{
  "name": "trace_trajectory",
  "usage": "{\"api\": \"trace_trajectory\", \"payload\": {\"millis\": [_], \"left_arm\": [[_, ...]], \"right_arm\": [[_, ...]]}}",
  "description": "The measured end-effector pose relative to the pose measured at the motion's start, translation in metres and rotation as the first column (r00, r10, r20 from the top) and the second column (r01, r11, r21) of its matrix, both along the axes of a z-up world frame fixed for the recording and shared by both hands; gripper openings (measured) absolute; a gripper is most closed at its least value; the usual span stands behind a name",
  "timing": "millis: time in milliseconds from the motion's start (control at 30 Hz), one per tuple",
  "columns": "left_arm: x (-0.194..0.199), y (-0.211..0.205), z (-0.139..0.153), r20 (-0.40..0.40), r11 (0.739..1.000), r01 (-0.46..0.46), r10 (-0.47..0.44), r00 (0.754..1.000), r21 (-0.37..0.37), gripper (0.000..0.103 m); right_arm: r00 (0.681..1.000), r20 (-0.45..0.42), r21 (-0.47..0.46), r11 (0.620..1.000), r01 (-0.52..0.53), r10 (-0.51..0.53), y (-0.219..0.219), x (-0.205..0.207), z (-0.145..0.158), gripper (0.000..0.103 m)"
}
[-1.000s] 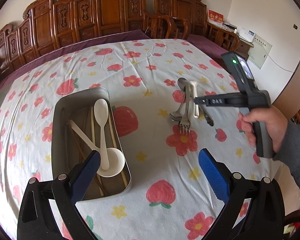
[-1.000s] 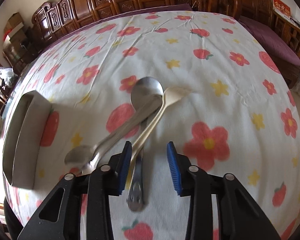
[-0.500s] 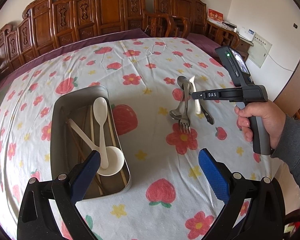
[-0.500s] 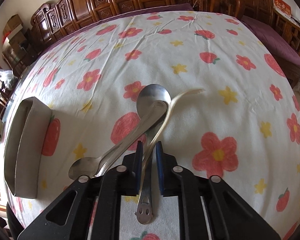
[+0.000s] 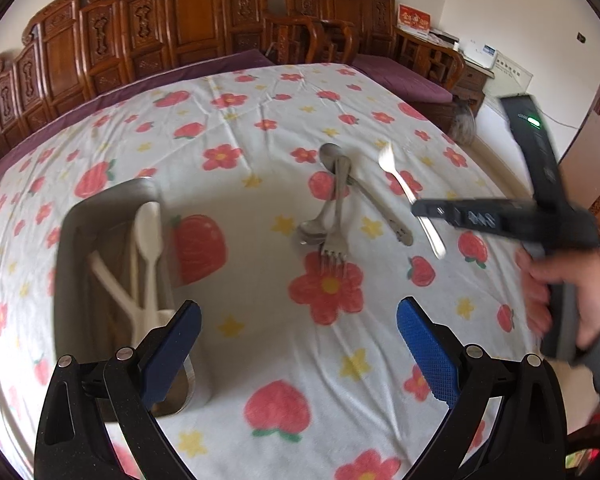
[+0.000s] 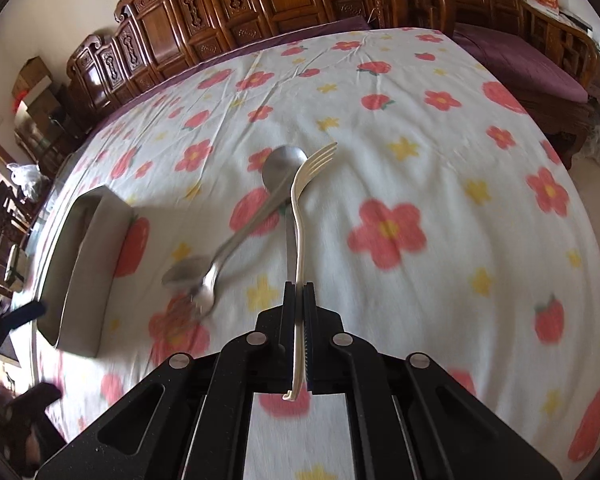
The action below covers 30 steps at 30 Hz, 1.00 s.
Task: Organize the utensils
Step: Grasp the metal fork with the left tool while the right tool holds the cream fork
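Note:
My right gripper (image 6: 299, 292) is shut on the handle of a cream plastic fork (image 6: 302, 196) and holds it lifted above the tablecloth; it also shows in the left wrist view (image 5: 404, 188). Below lie a metal fork (image 5: 336, 220), a metal spoon (image 5: 364, 192) and a second spoon (image 5: 312, 228), crossed in a pile. A steel tray (image 5: 100, 208) at the left holds cream plastic spoons (image 5: 148, 240) and chopsticks. My left gripper (image 5: 300, 340) is open and empty, hovering near the tray's front end.
The floral tablecloth (image 5: 260, 128) covers a round table. Carved wooden chairs (image 5: 204, 20) ring the far side. The table edge drops off at the right by the hand holding the right gripper (image 5: 560, 292).
My right gripper closed on the cream fork's handle and lifted it up and to the right, off the metal pile. The left gripper moved slightly closer to the table.

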<state>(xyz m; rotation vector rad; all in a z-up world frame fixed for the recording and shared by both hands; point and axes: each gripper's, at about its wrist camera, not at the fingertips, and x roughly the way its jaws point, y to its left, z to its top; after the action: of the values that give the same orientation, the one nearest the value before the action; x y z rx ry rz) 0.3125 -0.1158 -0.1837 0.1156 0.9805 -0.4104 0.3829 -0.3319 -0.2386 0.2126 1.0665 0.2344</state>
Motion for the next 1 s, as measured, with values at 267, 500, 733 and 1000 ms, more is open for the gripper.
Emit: {"api": "trace_trajectory", "payload": {"millis": [267,500,733,1000], "left_arm": [[0.028,-0.028,-0.022,-0.055,1.000,0.003,-0.004,0.998,-0.014,0.085],[0.041,-0.051,-0.037,-0.051,0.997,0.042,-0.039,0.998,0.067,0.062],[0.047,-0.069,-0.054,-0.070,0.983,0.111,-0.102,0.992,0.143,0.054],[0.051,-0.068,-0.065,-0.128,0.987,0.081,-0.064,0.990,0.139,0.049]], "right_arm": [[1.000,0.000,0.020,0.999,0.028,-0.028,-0.022,-0.036,-0.001,0.005],[1.000,0.014,0.036,0.999,0.015,-0.016,-0.026,-0.045,0.001,0.005],[0.999,0.032,0.050,0.999,-0.005,0.004,-0.024,-0.048,0.002,0.005],[0.999,0.030,0.076,0.997,0.017,-0.019,-0.033,-0.049,-0.001,0.005]]}}
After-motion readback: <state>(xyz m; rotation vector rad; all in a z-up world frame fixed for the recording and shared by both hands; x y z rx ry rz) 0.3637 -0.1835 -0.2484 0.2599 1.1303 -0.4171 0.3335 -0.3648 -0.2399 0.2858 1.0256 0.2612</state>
